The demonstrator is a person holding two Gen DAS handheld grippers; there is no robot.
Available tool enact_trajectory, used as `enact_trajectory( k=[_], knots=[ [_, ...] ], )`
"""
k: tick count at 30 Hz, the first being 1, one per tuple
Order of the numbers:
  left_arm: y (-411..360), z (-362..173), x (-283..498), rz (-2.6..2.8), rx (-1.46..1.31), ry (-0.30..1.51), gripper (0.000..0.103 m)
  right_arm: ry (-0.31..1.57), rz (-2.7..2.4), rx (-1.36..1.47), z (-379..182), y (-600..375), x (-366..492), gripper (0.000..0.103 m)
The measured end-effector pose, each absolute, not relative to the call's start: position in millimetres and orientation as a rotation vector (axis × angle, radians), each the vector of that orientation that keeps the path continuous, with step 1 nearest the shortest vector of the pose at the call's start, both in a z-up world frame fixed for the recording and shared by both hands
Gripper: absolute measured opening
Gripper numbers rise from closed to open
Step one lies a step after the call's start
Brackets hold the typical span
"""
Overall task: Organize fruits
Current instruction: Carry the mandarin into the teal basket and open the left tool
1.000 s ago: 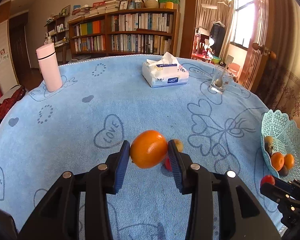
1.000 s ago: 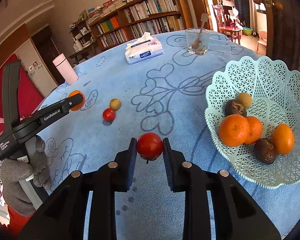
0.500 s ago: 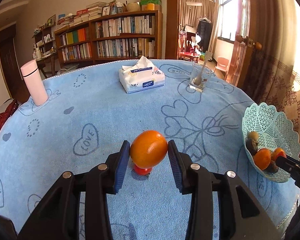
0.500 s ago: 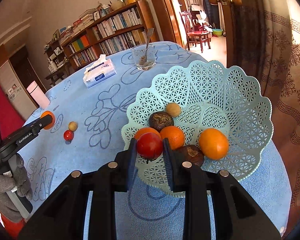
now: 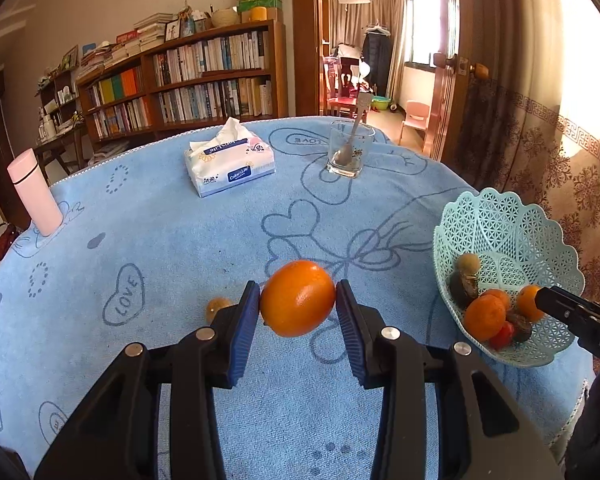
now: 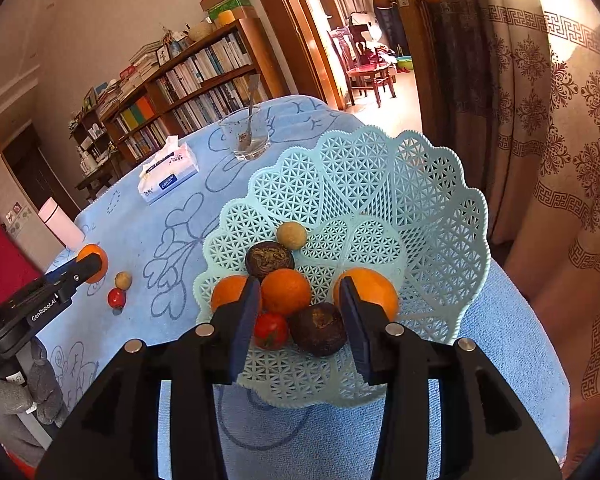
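Fingers of the left gripper [image 5: 298, 300] clench an orange [image 5: 297, 298] between their blue pads, holding it clear above the blue tabletop [image 5: 172, 248]. Just left of the left finger, a small tan fruit [image 5: 217, 305] peeks out on the cloth. Farther back stand a tissue pack [image 5: 230, 164], a glass [image 5: 350, 154] with a spoon in it, and a pink bottle [image 5: 34, 192] at the left edge. At the right edge sits the pale-green lattice basket [image 5: 512, 232], well apart from the held orange, with bare cloth between them. It holds oranges, dark fruits, a tan one and a small red one, and the tip of the right gripper reaches in over its near rim.

From the right wrist, the right gripper [image 6: 298, 312] hovers over the basket [image 6: 440, 208] with its fingers released; its jaws have just been opening. A red tomato [image 6: 271, 330] lies in the basket low in the gap, close to the left finger, with no pad pressing it. A dark fruit [image 6: 318, 328] lies beside it, touching it. Behind them are three oranges, one [image 6: 286, 291] in the middle, another dark fruit [image 6: 269, 260] and a tan ball [image 6: 291, 235]. On the tabletop [image 6: 520, 344] to the left, a second tomato [image 6: 116, 298] and a tan fruit [image 6: 123, 280] lie just beside each other, near the left gripper [image 6: 92, 268] and its orange [image 6: 94, 266], which a gloved hand [image 6: 24, 388] carries. Glass [image 6: 245, 136], tissue pack [image 6: 168, 174] and bottle [image 6: 60, 226] stand beyond.
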State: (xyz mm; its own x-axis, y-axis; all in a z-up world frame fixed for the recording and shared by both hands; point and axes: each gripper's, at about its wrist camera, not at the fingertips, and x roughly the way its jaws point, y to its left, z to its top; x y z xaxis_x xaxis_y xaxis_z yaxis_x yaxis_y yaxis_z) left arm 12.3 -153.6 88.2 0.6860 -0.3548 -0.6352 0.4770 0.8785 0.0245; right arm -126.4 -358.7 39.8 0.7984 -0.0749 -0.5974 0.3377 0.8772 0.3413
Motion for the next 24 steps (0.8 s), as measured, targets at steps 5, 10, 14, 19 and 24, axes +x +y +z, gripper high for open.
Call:
enact_trajectory(
  k=[5, 10, 14, 19, 24],
  knots=[
    [-174, 89, 8, -0.520, 0.208, 0.672, 0.040, 0.579, -0.266, 0.476, 41, -371, -134, 0.047],
    [-196, 91, 4, -0.566, 0.226, 0.667, 0.040, 0.556, -0.299, 0.472, 44, -379, -139, 0.049],
    [-213, 91, 1, -0.609, 0.229, 0.671, 0.040, 0.535, -0.321, 0.461, 48, -383, -142, 0.053],
    [-234, 89, -2, -0.653, 0.243, 0.680, 0.040, 0.523, -0.333, 0.472, 51, -388, -144, 0.056],
    [-254, 88, -6, -0.693, 0.260, 0.682, 0.040, 0.510, -0.348, 0.485, 54, -394, -148, 0.056]
  ],
)
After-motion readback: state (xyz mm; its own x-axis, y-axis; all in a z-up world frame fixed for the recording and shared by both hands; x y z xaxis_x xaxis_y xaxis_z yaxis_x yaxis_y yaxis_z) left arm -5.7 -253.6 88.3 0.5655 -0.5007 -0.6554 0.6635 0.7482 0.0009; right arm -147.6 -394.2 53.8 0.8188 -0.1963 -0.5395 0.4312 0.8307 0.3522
